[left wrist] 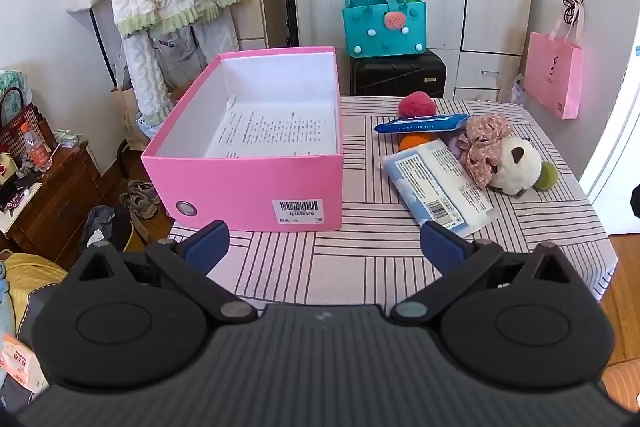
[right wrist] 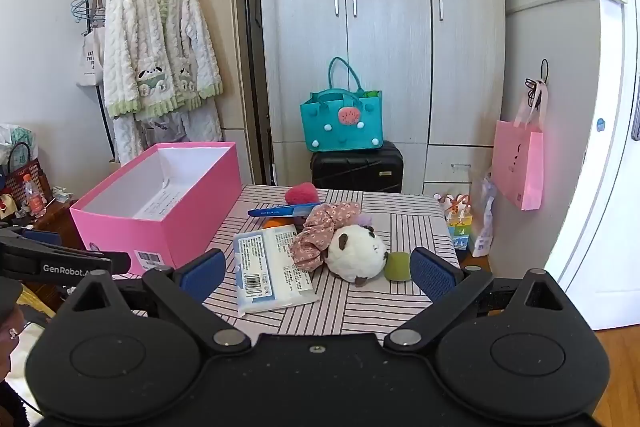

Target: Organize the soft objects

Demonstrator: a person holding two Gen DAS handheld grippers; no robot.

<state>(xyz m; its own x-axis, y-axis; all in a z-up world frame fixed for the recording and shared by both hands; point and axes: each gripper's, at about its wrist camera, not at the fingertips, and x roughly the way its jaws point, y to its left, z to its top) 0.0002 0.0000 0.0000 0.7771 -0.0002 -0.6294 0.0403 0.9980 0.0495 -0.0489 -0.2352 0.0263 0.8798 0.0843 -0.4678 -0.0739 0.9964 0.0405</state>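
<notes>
Nothing is being picked up yet: both the left gripper and right gripper are hanging with jaws wide and empty, the soft toy is lying on the desk just ahead of the right jaws, and it probably needs grabbing next for the box.

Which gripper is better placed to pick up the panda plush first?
Right, probably. The right gripper is open with the panda plush lying almost straight ahead between its fingers. The left gripper, also open, faces the pink box, with the plush off to its right.
</notes>
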